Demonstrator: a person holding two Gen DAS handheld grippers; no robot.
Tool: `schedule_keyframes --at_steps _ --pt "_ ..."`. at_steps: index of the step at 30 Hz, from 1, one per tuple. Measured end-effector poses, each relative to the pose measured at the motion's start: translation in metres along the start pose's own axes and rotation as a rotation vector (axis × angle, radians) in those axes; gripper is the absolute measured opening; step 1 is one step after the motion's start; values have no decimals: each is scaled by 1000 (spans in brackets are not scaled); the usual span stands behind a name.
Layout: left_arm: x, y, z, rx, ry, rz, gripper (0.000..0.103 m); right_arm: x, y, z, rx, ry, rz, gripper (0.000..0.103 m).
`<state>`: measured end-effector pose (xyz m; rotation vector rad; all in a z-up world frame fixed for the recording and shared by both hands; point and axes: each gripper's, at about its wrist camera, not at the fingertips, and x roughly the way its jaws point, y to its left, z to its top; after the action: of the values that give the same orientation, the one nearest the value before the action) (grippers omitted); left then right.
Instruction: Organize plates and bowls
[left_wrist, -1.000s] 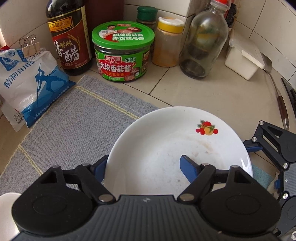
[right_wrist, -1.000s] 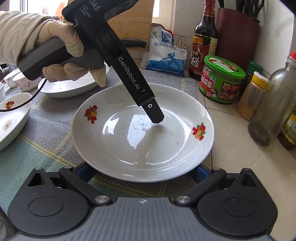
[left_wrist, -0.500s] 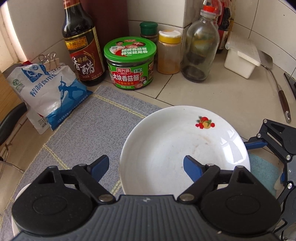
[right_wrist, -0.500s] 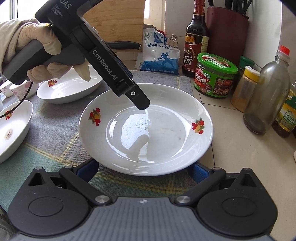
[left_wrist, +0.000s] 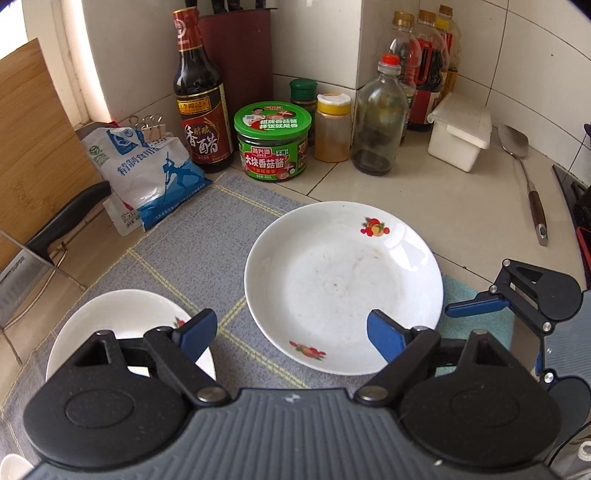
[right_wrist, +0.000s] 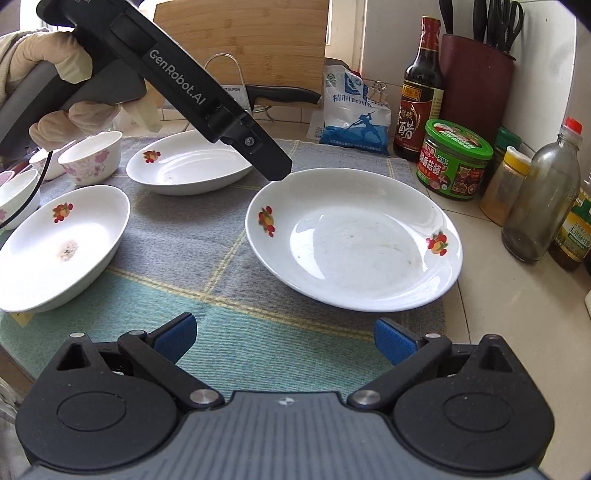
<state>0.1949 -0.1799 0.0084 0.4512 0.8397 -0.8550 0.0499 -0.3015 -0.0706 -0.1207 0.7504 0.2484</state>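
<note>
A white plate (left_wrist: 343, 288) (right_wrist: 354, 240) with fruit prints lies on the grey checked mat (right_wrist: 192, 236), partly over the mat's right edge. My left gripper (left_wrist: 290, 332) hangs open above the plate's near-left rim, touching nothing; in the right wrist view its fingers (right_wrist: 273, 166) hover over the plate's far-left rim. My right gripper (right_wrist: 284, 336) is open and empty, just short of the plate. A second plate (left_wrist: 122, 325) (right_wrist: 188, 166) and a third plate (right_wrist: 62, 243) rest on the mat. Flowered small bowls (right_wrist: 92, 155) stand at the far left.
Along the wall stand a vinegar bottle (left_wrist: 201, 110), a green-lidded jar (left_wrist: 273, 144), a spice jar (left_wrist: 332, 127), a glass bottle (left_wrist: 378, 118) and a salt bag (left_wrist: 147, 173). A white box (left_wrist: 461, 133) and a spatula (left_wrist: 528, 177) lie to the right. A cleaver (left_wrist: 55, 229) rests on a rack at left.
Both grippers have drawn back from the big plate, which stays on the mat. The left one rose and swung left with its jaws wider, bringing the second plate into view.
</note>
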Motion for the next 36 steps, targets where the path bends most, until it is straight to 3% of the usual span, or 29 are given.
schedule_keyframes --at_steps 11,23,36 --pt "-57 4 -72 -199 -77 82 88 -12 32 3 -17 -7 -10 103" --pt "-93 18 -152 -384 -76 215 88 -17 76 0 -43 -6 38 103" --pt "-113 29 -182 -385 -28 288 88 -10 137 -10 -153 26 154 103"
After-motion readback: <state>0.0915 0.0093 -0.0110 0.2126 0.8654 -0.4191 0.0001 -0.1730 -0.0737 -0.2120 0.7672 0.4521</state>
